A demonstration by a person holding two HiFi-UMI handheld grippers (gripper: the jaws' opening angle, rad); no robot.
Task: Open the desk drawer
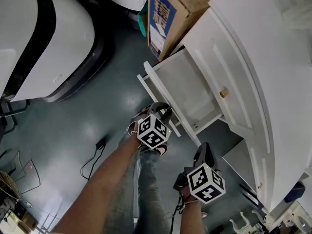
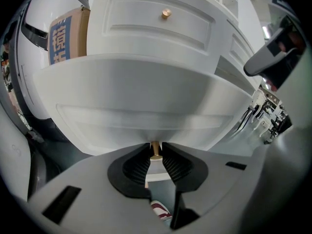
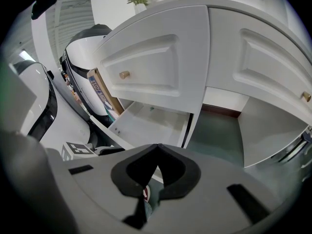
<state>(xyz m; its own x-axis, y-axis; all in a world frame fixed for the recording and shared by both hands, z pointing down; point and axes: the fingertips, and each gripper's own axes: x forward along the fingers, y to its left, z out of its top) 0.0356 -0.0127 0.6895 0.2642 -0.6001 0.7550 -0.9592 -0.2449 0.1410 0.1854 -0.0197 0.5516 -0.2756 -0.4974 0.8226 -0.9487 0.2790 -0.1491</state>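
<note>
The white desk [image 1: 273, 57] stands at the right of the head view, and its lower drawer [image 1: 187, 89] is pulled out with a bare inside. My left gripper [image 1: 162, 110] is at the drawer front. In the left gripper view the left gripper [image 2: 156, 149] is shut on the drawer's small brass knob [image 2: 156, 150], with the white drawer front [image 2: 146, 106] filling the picture. My right gripper [image 1: 204, 152] hangs apart from the drawer, near the desk's lower right. The right gripper [image 3: 157, 149] is shut with nothing in it. From there the open drawer [image 3: 146, 123] shows below a shut upper drawer with a brass knob [image 3: 124, 74].
A cardboard box [image 1: 168, 13] with blue print leans beside the desk. A large white and black machine [image 1: 48, 38] stands at the left, and a black cable [image 1: 95, 155] lies on the grey floor. The person's legs are below the grippers. A cupboard door knob [image 3: 305, 96] shows at the right.
</note>
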